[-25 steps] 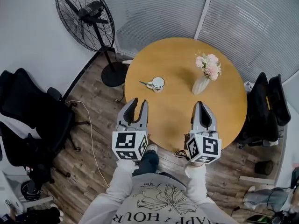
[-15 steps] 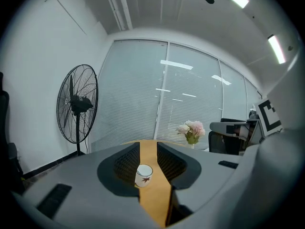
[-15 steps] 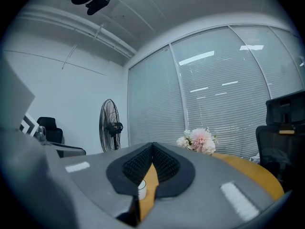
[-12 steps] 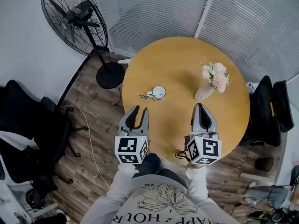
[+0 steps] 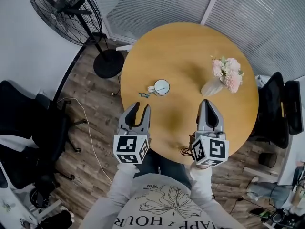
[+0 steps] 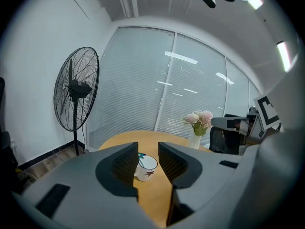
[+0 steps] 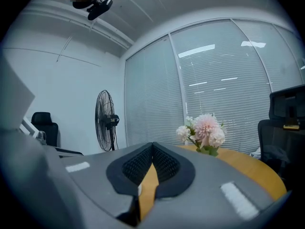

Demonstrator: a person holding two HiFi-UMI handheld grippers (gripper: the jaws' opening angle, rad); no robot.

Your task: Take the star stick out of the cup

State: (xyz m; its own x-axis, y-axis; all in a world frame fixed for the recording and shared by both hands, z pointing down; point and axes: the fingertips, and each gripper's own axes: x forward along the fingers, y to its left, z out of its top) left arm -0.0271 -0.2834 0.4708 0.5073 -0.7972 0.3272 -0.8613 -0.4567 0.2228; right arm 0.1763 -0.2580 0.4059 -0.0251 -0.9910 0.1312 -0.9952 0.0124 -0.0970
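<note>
A white cup [image 5: 162, 87] stands on the round wooden table [image 5: 190, 42], left of its middle. The star stick [image 5: 144, 94] leans out of the cup to the left, its teal end over the rim. My left gripper [image 5: 138, 107] hovers at the table's near edge, short of the cup. Its jaws are opening with nothing between them. In the left gripper view the cup [image 6: 146, 168] and stick [image 6: 141, 155] show through the gap of that gripper [image 6: 148, 152], farther off. My right gripper [image 5: 208, 102] hangs shut and empty over the near right of the table; its pads [image 7: 159, 163] meet.
A vase of pink flowers [image 5: 224, 75] stands on the table's right side, ahead of the right gripper. A standing fan [image 5: 66, 8] is on the floor at far left. Black office chairs [image 5: 24, 128] sit left, and another [image 5: 281, 109] right. A cable [image 5: 90, 137] runs along the wooden floor.
The head view has swung, so the fan and table sit differently in the picture. Both grippers stay at the near table edge. The left jaws stand a little wider.
</note>
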